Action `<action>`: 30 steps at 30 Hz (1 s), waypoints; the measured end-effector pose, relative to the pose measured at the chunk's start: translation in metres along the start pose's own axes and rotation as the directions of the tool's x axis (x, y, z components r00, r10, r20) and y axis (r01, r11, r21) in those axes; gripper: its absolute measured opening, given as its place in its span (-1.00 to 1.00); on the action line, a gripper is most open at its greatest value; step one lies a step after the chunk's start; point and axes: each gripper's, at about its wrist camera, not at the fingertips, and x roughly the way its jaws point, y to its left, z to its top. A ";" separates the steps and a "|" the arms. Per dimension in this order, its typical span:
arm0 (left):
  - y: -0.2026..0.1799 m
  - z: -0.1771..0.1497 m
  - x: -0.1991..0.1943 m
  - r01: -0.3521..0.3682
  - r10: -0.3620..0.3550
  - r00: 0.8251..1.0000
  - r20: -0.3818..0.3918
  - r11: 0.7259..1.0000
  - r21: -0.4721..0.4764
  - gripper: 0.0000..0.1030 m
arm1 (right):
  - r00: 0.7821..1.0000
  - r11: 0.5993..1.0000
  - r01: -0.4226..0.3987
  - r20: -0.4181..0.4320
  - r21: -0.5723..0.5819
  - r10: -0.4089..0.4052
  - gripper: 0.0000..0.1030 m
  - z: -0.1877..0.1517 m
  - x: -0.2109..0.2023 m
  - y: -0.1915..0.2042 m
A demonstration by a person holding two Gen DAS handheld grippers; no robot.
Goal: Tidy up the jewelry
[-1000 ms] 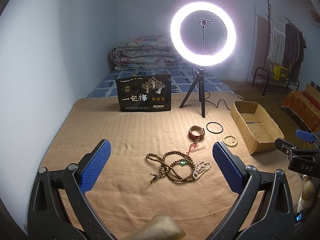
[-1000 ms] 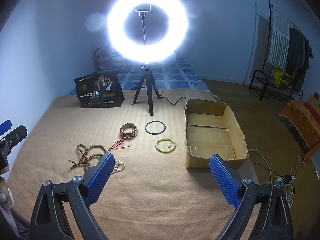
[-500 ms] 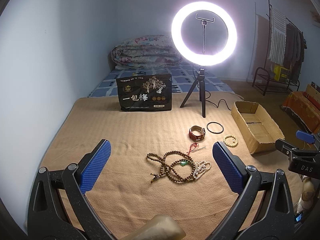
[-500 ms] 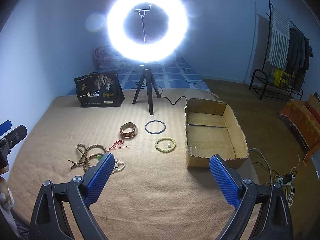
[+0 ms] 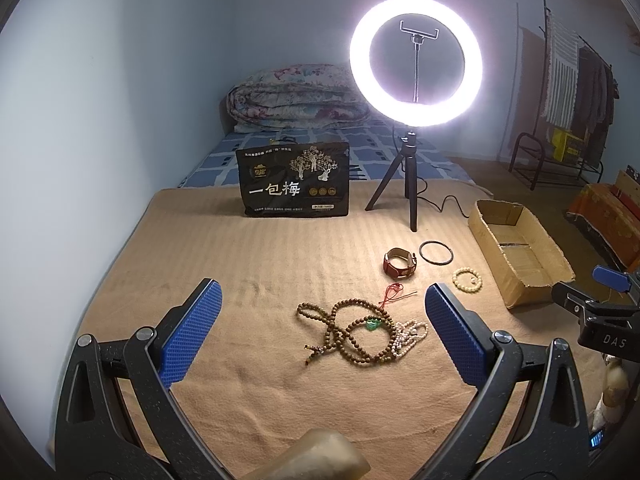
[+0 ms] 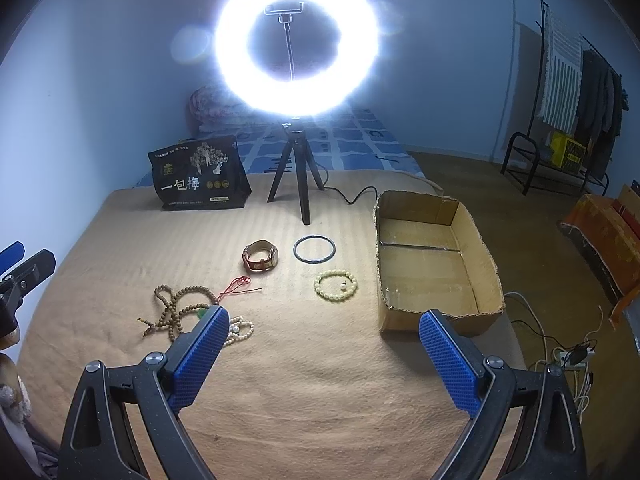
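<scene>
Blanket covers the bed, tan and ribbed, and everything sits on it. Taking the cardboard box as landmark: it lies open and empty, so no piece has been sorted and the whole task remains, as I judge it. Left of the box and farther back stands the ring light on its tripod, with a black bag further left. The wooden bead necklace lies tangled far left of the box, a pale bead string touching it and a red cord beside it. The watch and black bangle lie nearer the box; the yellow bead bracelet is nearest. Left gripper and right gripper are both spread wide, holding nothing, above the blanket.
</scene>
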 end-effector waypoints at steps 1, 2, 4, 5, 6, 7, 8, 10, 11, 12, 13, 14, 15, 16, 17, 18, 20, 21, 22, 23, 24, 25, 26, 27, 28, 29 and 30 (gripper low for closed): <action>0.001 0.000 0.002 -0.002 0.002 1.000 -0.003 1.000 -0.002 1.00 | 1.000 1.000 -0.001 -0.003 -0.001 0.001 0.89 0.000 0.001 0.000; 0.002 0.000 0.004 -0.005 0.005 1.000 -0.007 1.000 -0.005 1.00 | 1.000 1.000 -0.002 -0.006 -0.002 0.002 0.89 0.001 0.002 0.001; 0.004 0.000 0.008 -0.009 0.009 1.000 -0.016 1.000 -0.012 1.00 | 1.000 1.000 -0.002 -0.012 -0.007 0.002 0.89 0.001 0.006 0.003; 0.006 0.001 0.011 -0.011 0.010 1.000 -0.021 1.000 -0.015 1.00 | 1.000 1.000 -0.002 -0.017 -0.009 0.002 0.89 0.001 0.008 0.004; 0.007 0.001 0.013 -0.013 0.012 1.000 -0.027 1.000 -0.018 1.00 | 1.000 1.000 -0.002 -0.022 -0.012 0.002 0.89 0.001 0.010 0.004; 0.008 0.001 0.016 -0.014 0.013 0.999 -0.035 1.000 -0.019 1.00 | 1.000 1.000 -0.003 -0.026 -0.015 0.003 0.89 0.000 0.012 0.005; 0.010 0.002 0.020 -0.013 0.012 0.999 -0.043 1.000 -0.022 1.00 | 1.000 1.000 -0.007 -0.030 -0.018 0.006 0.89 0.000 0.015 0.006; 0.012 0.003 0.027 -0.017 0.016 0.998 -0.060 1.000 -0.026 1.00 | 0.999 1.000 -0.013 -0.036 -0.026 0.012 0.89 -0.001 0.020 0.008; 0.013 0.003 0.031 -0.020 0.018 0.997 -0.069 0.999 -0.028 1.00 | 0.999 0.999 -0.013 -0.038 -0.030 0.012 0.89 -0.001 0.022 0.008; 0.014 0.004 0.035 -0.020 0.018 0.997 -0.077 0.999 -0.030 1.00 | 0.999 0.999 -0.012 -0.037 -0.036 0.010 0.89 -0.001 0.024 0.009; 0.015 0.003 0.039 -0.016 0.014 0.996 -0.086 0.999 -0.030 1.00 | 0.999 0.999 -0.009 -0.035 -0.043 0.008 0.89 -0.001 0.026 0.011; 0.017 0.003 0.044 -0.017 0.014 0.995 -0.095 0.999 -0.028 1.00 | 0.999 0.999 -0.009 -0.032 -0.051 0.007 0.89 0.000 0.028 0.012; 0.018 0.002 0.048 -0.020 0.017 0.994 -0.104 0.999 -0.027 1.00 | 0.999 0.998 -0.012 -0.031 -0.059 0.010 0.89 0.000 0.030 0.014; 0.019 0.002 0.052 -0.021 0.018 0.993 -0.114 0.999 -0.027 1.00 | 0.999 0.998 -0.017 -0.033 -0.064 0.015 0.89 0.001 0.032 0.015; 0.020 0.001 0.057 -0.019 0.015 0.992 -0.122 0.999 -0.029 1.00 | 0.999 0.997 -0.026 -0.039 -0.071 0.023 0.89 0.001 0.034 0.016; 0.022 0.001 0.060 -0.014 0.010 0.991 -0.130 0.999 -0.033 1.00 | 0.998 0.997 -0.035 -0.046 -0.074 0.032 0.89 0.002 0.037 0.017; 0.025 -0.001 0.067 -0.015 0.009 0.989 -0.145 0.999 -0.036 1.00 | 0.997 0.995 -0.055 -0.058 -0.078 0.051 0.88 0.002 0.041 0.019; 0.027 -0.002 0.071 -0.013 0.007 0.988 -0.157 0.999 -0.039 0.96 | 0.996 0.995 -0.063 -0.066 -0.081 0.058 0.86 0.002 0.044 0.020; 0.029 -0.003 0.074 -0.010 0.003 0.986 -0.169 0.999 -0.044 0.91 | 0.996 0.994 -0.068 -0.071 -0.083 0.062 0.86 0.002 0.045 0.020; 0.030 -0.004 0.078 -0.006 -0.002 0.984 -0.180 0.999 -0.046 0.90 | 0.995 0.994 -0.073 -0.078 -0.085 0.067 0.86 0.002 0.048 0.021; 0.031 -0.005 0.081 -0.003 -0.006 0.982 -0.189 0.999 -0.047 0.89 | 0.994 0.993 -0.079 -0.086 -0.087 0.072 0.86 0.002 0.050 0.021; 0.032 -0.006 0.085 0.002 -0.012 0.979 -0.202 0.999 -0.051 0.83 | 0.992 0.992 -0.087 -0.095 -0.090 0.078 0.86 0.002 0.053 0.021; 0.034 -0.007 0.090 0.013 -0.027 0.975 -0.219 0.998 -0.062 0.80 | 0.991 0.992 -0.092 -0.103 -0.091 0.083 0.85 0.001 0.056 0.021; 0.035 -0.008 0.094 0.022 -0.039 0.971 -0.237 0.997 -0.073 0.71 | 0.990 0.991 -0.098 -0.115 -0.089 0.087 0.81 0.001 0.060 0.020; 0.038 -0.009 0.100 0.030 -0.053 0.964 -0.259 0.995 -0.091 0.63 | 0.987 0.991 -0.105 -0.127 -0.086 0.094 0.76 0.002 0.063 0.019; 0.040 -0.011 0.104 0.037 -0.065 0.958 -0.278 0.994 -0.106 0.59 | 0.985 0.990 -0.116 -0.141 -0.081 0.103 0.73 0.002 0.067 0.018; 0.042 -0.012 0.109 0.045 -0.080 0.952 -0.297 0.991 -0.123 0.52 | 0.982 0.989 -0.125 -0.153 -0.075 0.113 0.69 0.002 0.070 0.017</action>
